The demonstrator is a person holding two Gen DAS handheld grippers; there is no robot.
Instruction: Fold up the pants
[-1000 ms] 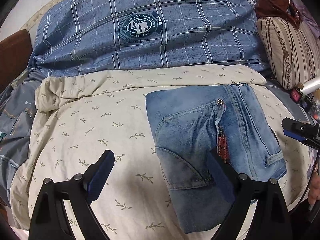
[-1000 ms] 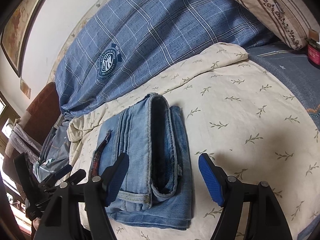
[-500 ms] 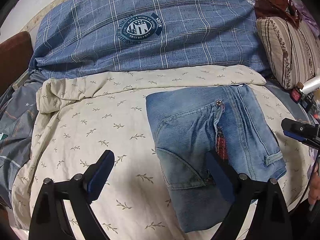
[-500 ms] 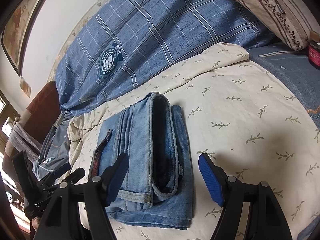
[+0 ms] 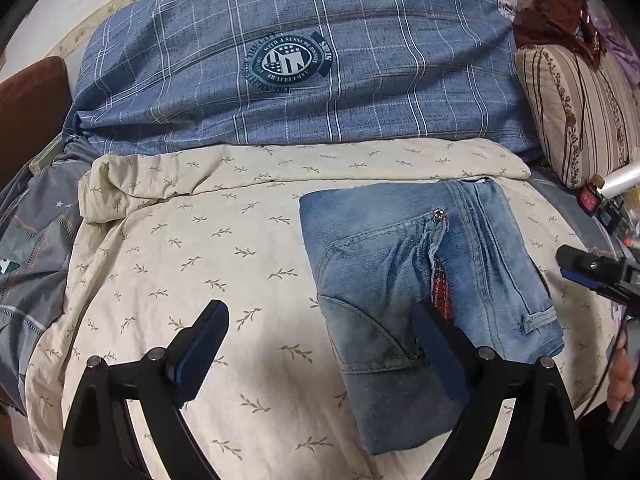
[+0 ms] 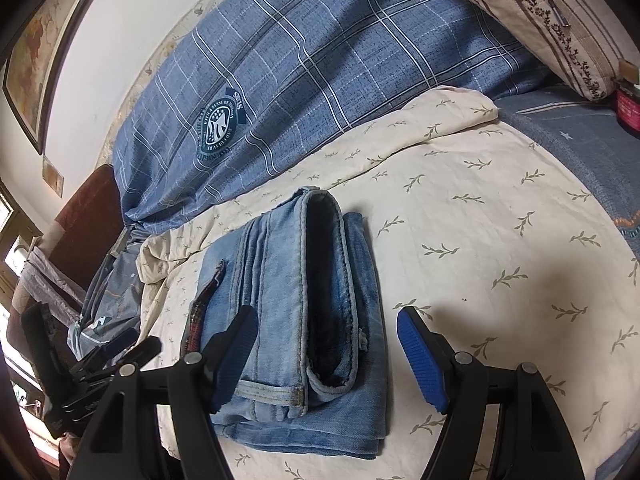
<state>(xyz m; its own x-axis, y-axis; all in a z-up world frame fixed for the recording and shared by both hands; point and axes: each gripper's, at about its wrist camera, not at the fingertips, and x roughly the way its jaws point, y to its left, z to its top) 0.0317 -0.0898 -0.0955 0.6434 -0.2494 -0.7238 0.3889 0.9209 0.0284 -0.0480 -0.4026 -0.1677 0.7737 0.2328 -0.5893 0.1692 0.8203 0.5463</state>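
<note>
Light blue denim pants lie folded into a thick rectangular bundle on a cream leaf-print blanket. The right wrist view shows the same pants end-on, their layers stacked. My left gripper hovers open above the blanket, its right finger over the bundle's near left part and nothing between its pads. My right gripper is open too, straddling the bundle's near end without pressing on it. Each gripper appears at the edge of the other's view: the right gripper and the left gripper.
A blue plaid duvet with a round emblem is heaped behind the blanket. A striped pillow sits at the right with small items beside it. A brown headboard and grey bedding lie left. A framed picture hangs on the wall.
</note>
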